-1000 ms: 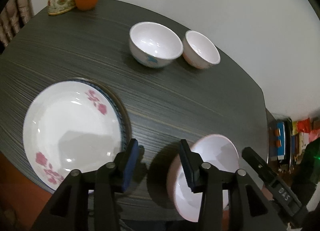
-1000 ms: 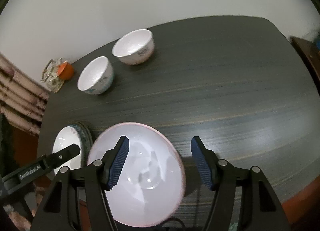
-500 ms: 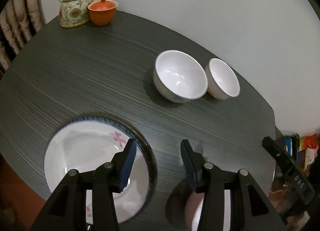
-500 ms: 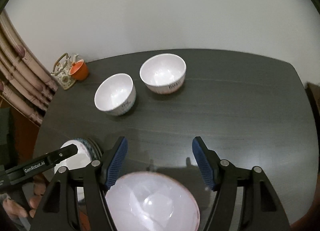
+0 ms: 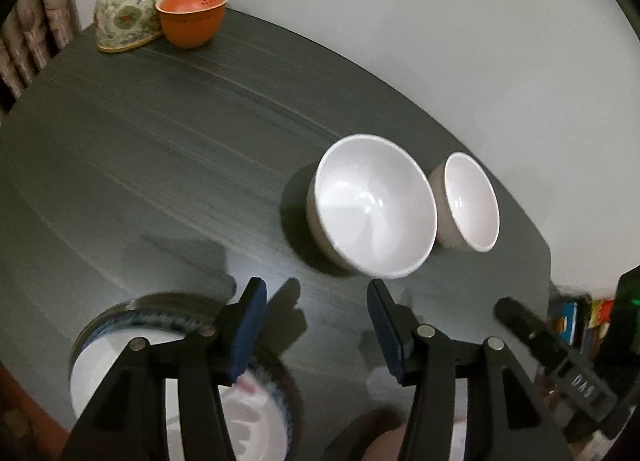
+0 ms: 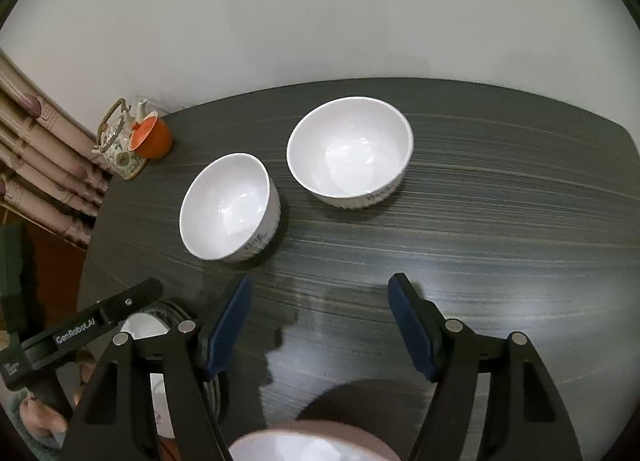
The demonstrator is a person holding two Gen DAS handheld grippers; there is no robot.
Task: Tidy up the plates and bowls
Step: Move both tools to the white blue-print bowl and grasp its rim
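Observation:
Two white bowls stand side by side on the dark table, a wider one (image 5: 372, 205) (image 6: 230, 207) and one behind it (image 5: 470, 203) (image 6: 350, 151). My left gripper (image 5: 316, 325) hovers just short of the wider bowl, jaws opening with nothing between them. My right gripper (image 6: 320, 321) hangs over bare table in front of both bowls, also opening and empty. A stack of plates (image 5: 120, 325) (image 6: 148, 325) with a blue-rimmed one underneath lies below the left gripper. A pink-walled bowl (image 6: 308, 445) sits at the bottom edge under the right gripper.
A flowered teapot (image 5: 132, 9) and an orange lidded cup (image 5: 192, 17) stand at the table's far left corner by the wall. A curtain (image 6: 36, 165) hangs left of the table. The dark table (image 6: 520, 201) stretches right of the bowls. A hand (image 6: 40, 417) holds the left gripper.
Both grippers have moved forward toward the two white bowls, which now look larger. The plates and the pink bowl have slid to the bottom edges. The left jaws stand wider apart.

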